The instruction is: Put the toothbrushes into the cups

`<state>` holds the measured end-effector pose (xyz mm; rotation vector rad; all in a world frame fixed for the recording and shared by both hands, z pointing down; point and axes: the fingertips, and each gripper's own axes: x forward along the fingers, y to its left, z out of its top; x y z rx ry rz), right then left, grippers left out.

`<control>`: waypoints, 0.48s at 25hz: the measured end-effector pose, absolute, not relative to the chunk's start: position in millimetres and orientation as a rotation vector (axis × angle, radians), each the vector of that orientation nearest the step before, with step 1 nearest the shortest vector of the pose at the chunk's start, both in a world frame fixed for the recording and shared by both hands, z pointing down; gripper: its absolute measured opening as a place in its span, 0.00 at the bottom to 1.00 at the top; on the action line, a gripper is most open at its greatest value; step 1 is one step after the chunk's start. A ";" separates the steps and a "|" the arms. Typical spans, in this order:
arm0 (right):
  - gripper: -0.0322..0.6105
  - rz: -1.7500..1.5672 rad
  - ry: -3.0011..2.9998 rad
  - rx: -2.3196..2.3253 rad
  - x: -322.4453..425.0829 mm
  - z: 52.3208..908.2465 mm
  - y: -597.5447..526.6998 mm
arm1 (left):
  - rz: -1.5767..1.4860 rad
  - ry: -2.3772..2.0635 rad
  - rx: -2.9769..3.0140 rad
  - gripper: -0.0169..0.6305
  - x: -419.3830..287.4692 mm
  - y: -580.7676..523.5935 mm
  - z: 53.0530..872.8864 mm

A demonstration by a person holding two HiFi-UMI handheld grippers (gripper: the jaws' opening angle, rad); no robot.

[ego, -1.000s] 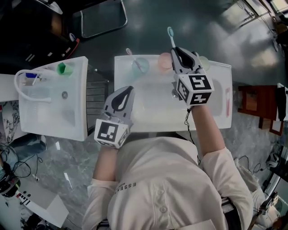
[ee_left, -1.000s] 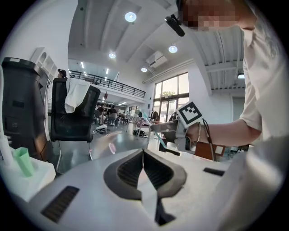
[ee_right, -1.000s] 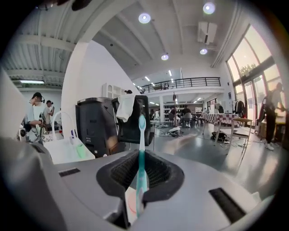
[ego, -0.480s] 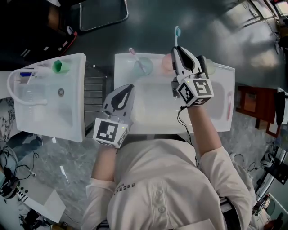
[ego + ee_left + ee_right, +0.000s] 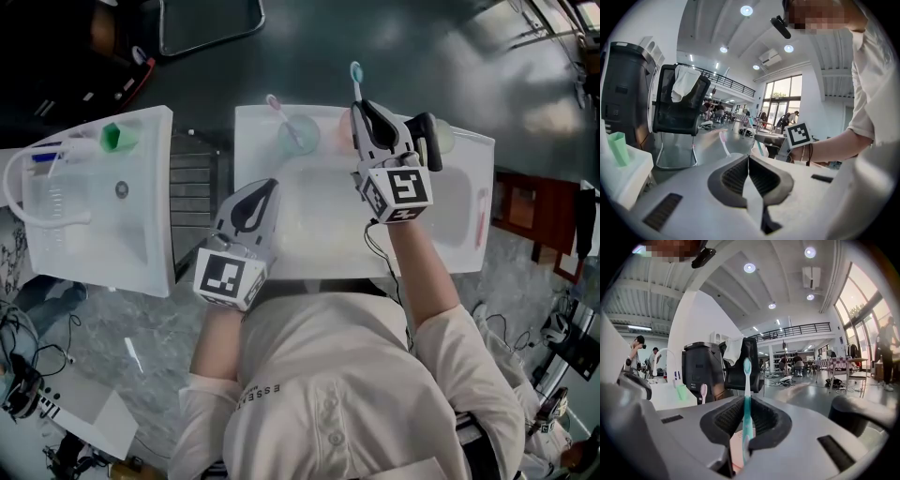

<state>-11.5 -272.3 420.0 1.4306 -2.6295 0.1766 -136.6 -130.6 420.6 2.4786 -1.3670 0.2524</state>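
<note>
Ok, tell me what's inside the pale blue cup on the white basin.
A pink toothbrush stands in the pale blue cup, head up, leaning out over the rim. The cup's bottom is too hazy to tell whether anything else lies there.

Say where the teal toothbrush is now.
Head view, right of centre: the right gripper's jaws clamp the teal toothbrush upright over the pink cup at the basin's far rim.

Head view: the right tongs point(image 5: 362, 109) cover most of the pink cup point(image 5: 341, 133) and the lower handle of the teal brush point(image 5: 355, 79). The green cup point(image 5: 443, 137) shows only as a sliver behind them. A pink item point(image 5: 482, 212) on the right rim of the basin point(image 5: 323, 225) is too small to identify. Left gripper view: the pink brush point(image 5: 723, 143) is blurred, its lower handle hidden behind the left tongs point(image 5: 749, 161).
</note>
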 end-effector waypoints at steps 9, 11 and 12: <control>0.24 0.074 -2.607 1.413 -14.1 411.1 -266.9 | 0.250 -1.363 2.504 0.03 -131.9 -133.4 414.0; 0.24 0.043 -2.613 1.416 -14.0 402.2 -263.2 | 0.249 -1.354 2.516 0.03 -130.1 -133.4 412.2; 0.24 0.024 -2.616 1.420 -13.4 395.8 -261.0 | 0.248 -1.352 2.521 0.03 -128.7 -133.8 410.4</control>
